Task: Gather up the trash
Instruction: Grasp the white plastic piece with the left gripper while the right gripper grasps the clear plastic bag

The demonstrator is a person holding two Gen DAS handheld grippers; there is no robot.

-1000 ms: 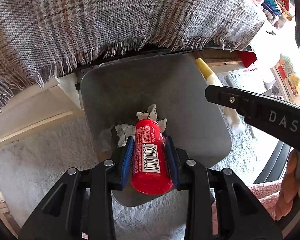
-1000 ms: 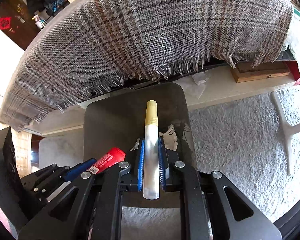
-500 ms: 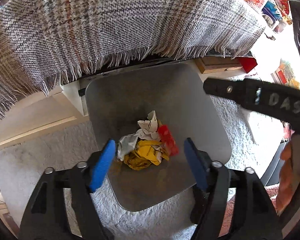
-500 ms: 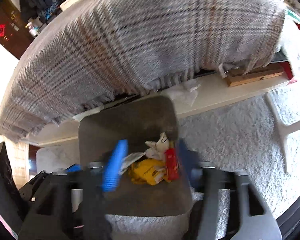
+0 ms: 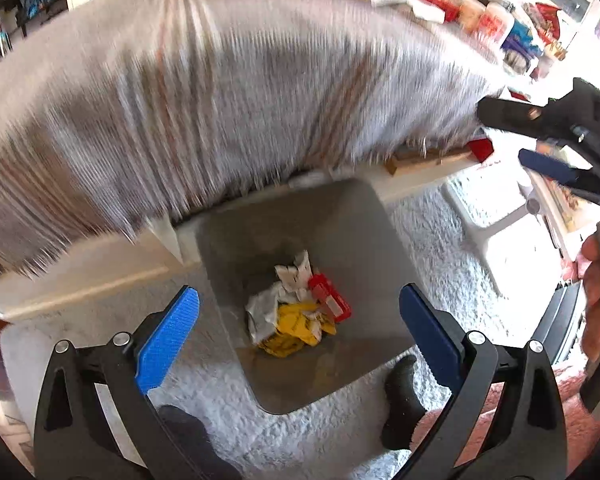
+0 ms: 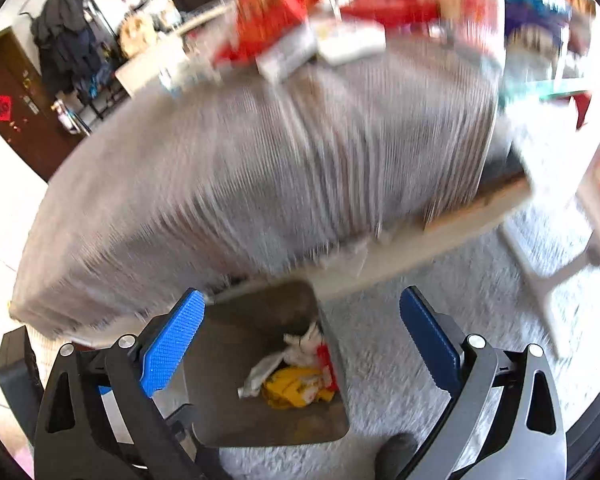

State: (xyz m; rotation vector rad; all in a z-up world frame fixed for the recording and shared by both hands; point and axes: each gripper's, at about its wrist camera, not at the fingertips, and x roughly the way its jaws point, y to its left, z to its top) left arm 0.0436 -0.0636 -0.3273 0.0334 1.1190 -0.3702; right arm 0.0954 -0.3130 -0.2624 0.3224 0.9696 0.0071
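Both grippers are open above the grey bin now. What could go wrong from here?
1. The fringed blanket hangs right behind the grey bin; a rising left gripper or right gripper might snag it.
2. The two grippers are close together, so they might collide.
3. The person's dark-socked foot stands beside the bin and could tip it, spilling the red bottle and yellow wrapper.

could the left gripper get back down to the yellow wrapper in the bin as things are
Probably yes. The left gripper, whose jaws have just been opening, is empty and sits right above the open grey bin; the yellow wrapper lies on top of the pile.
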